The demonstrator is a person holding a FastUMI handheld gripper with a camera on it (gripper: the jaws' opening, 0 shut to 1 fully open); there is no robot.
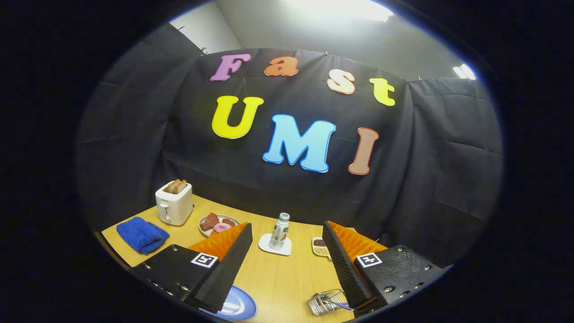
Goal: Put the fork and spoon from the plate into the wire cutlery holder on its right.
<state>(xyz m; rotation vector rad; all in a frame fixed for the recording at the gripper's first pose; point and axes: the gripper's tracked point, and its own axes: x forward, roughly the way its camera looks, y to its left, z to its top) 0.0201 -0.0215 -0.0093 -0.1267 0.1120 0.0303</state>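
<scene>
Gripper is released, fingers wide apart, grasping nothing. Plate sits at bottom centre, partly hidden by your left finger; cutlery on it cannot be told. Wire holder, lower right, appears to hold 1 handle. Progress unsettled.

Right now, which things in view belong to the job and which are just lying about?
For the job: blue plate, wire cutlery holder, the gripper with jaws open.

Lying about: toaster, blue cloth, bottle on its coaster, plate of food, small dish.
</scene>
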